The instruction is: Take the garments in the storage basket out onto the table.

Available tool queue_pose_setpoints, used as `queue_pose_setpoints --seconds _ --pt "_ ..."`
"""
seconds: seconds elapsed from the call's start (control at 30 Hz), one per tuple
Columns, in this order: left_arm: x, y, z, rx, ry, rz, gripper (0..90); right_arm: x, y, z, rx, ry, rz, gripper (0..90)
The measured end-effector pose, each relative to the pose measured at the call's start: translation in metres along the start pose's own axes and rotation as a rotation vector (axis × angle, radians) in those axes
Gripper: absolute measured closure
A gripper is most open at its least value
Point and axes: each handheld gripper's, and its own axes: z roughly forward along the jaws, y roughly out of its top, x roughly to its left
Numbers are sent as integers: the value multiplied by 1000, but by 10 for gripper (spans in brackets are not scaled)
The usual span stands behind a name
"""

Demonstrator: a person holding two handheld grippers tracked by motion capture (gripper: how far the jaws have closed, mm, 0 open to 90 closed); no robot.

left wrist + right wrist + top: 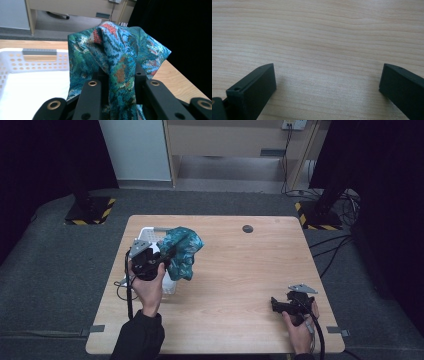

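High view: left gripper [167,254] holds a teal patterned cloth [182,251] bunched up above the white perforated basket [146,234] at the counter's [240,270] left side. The cloth hangs from the jaws over the basket's right edge, part of it draped toward the bare wood.

Left gripper view: jaws clamped tight on a fold of the cloth [117,57], fabric pinched between them and rising in a peak ahead; the basket wall [37,60] lies to the left and below.

Right gripper view: right gripper [327,82] has its jaws spread wide, nothing between them, bare wood grain beneath. In the high view it rests near the counter's lower right corner [287,306], well apart from the cloth.

Judgement: step in hand is lifting the cloth out of the basket. Next move likely calls for carrying it clear of the rim to open wood, then bringing the right gripper across to take a second edge for spreading or folding.
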Motion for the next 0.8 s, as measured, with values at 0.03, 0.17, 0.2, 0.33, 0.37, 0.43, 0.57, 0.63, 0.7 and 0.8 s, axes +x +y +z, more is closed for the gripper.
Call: queue_pose_setpoints --seconds 0.03,0.17,0.2,0.33,0.37,0.43,0.57,0.63,0.7,0.8 --pt "-4 -2 5 7 -9 0 742 0 0 0 0 0 0 8" --pt "-13 -6 14 17 -22 13 742 0 0 0 0 0 0 8" --pt "-13 -6 14 17 -22 13 742 0 0 0 0 0 0 8" --pt "-21 -8 21 21 -40 21 742 0 0 0 0 0 0 8" --pt "-23 -9 23 20 -42 28 742 0 0 0 0 0 0 8" --pt "-27 -10 26 23 -44 34 741 0 0 0 0 0 0 8" --pt "-31 -14 32 30 -58 35 741 0 0 0 0 0 0 8" --pt "-34 -16 35 37 -63 37 741 0 0 0 0 0 1 8" --pt "-36 -18 38 42 -67 39 741 0 0 0 0 0 1 8" --pt "-39 -21 42 47 -73 42 740 0 0 0 0 0 1 8"
